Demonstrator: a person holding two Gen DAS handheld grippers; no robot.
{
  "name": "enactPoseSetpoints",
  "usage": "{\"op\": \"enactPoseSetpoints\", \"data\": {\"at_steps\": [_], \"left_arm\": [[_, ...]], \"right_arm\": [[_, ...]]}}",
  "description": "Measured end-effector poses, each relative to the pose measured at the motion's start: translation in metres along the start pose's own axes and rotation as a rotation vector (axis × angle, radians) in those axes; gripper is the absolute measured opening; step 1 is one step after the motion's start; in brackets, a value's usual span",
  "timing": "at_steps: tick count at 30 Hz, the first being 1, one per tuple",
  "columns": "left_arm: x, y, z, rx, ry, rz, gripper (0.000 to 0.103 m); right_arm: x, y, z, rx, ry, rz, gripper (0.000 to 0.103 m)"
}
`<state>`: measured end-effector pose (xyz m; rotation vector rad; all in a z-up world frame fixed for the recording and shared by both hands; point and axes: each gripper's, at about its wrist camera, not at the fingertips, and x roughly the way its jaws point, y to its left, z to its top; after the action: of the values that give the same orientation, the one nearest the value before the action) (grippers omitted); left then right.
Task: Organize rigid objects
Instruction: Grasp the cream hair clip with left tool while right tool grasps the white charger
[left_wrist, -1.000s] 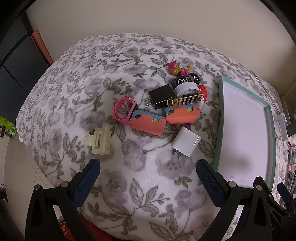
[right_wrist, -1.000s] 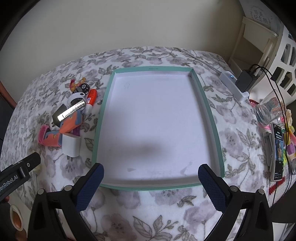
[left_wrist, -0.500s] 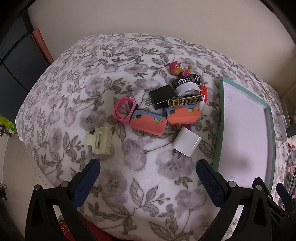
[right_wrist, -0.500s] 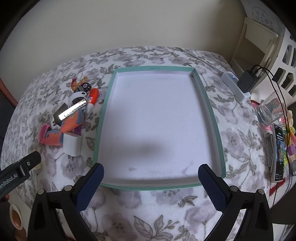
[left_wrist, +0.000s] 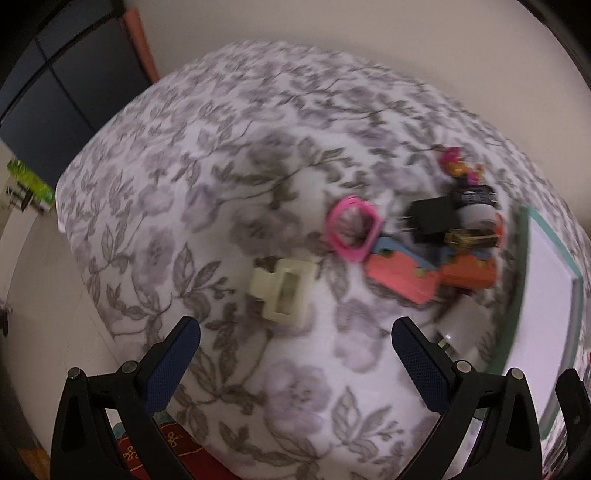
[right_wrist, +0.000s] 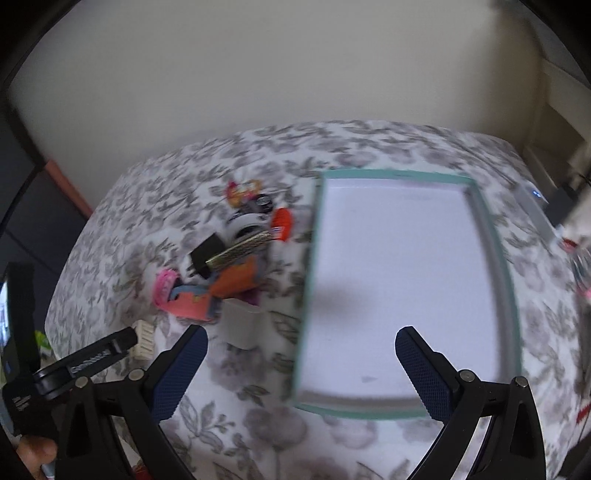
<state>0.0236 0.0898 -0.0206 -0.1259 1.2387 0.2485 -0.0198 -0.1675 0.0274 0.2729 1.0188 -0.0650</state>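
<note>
Left tongs (left_wrist: 295, 354): I read them as spread wide and holding nothing, poised above the floral blanket (left_wrist: 207, 184) and aimed at the cream hair clip (left_wrist: 282, 291), which lies just ahead of the gap between the fingers.

Right tongs (right_wrist: 301, 363): spread wide, empty, poised over the near-left corner of the teal-rimmed tray (right_wrist: 491, 236).

Pile: pink ring (left_wrist: 352, 232), coral blocks (left_wrist: 402, 278), black adapter (left_wrist: 432, 218) and gold comb (left_wrist: 471, 238) sit clustered together on the blanket, just left of the tray rim; white plug (right_wrist: 243, 326) lies nearest the tongs.

Left view only: the hair clip in full, apart from the pile; dark cabinet (left_wrist: 55, 77) at the far left.

Right view only: the tray's bare white interior in full; the left tongs' black arm (right_wrist: 88, 363) entering from the left edge; a fingertip (right_wrist: 37, 456) at the bottom-left corner.

Image quality: both views are motion-blurred; I cannot make out small details.
</note>
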Motion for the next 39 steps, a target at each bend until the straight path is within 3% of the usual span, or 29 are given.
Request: {"op": "enactPoseSetpoints", "data": {"at_steps": [6, 15, 20, 26, 36, 39], "left_arm": [[0.031, 0.027, 0.008, -0.093, 0.059, -0.011, 0.103], [0.066, 0.033, 0.010, -0.107, 0.118, -0.029, 0.099], [0.077, 0.030, 0.009, -0.092, 0.143, -0.046, 0.082], [0.082, 0.020, 0.012, -0.060, 0.130, -0.029, 0.079], [0.080, 0.016, 0.016, -0.065, 0.122, -0.022, 0.078], [0.076, 0.012, 0.014, -0.045, 0.113, -0.030, 0.068]], "right_arm": [[0.039, 0.033, 0.005, -0.090, 0.087, 0.021, 0.097], [0.089, 0.060, 0.005, -0.167, 0.184, 0.016, 0.089], [0.108, 0.061, 0.003, -0.168, 0.230, 0.013, 0.084], [0.132, 0.061, -0.002, -0.161, 0.281, 0.011, 0.082], [0.136, 0.079, -0.016, -0.262, 0.222, -0.075, 0.081], [0.132, 0.075, -0.017, -0.244, 0.208, -0.073, 0.070]]}}
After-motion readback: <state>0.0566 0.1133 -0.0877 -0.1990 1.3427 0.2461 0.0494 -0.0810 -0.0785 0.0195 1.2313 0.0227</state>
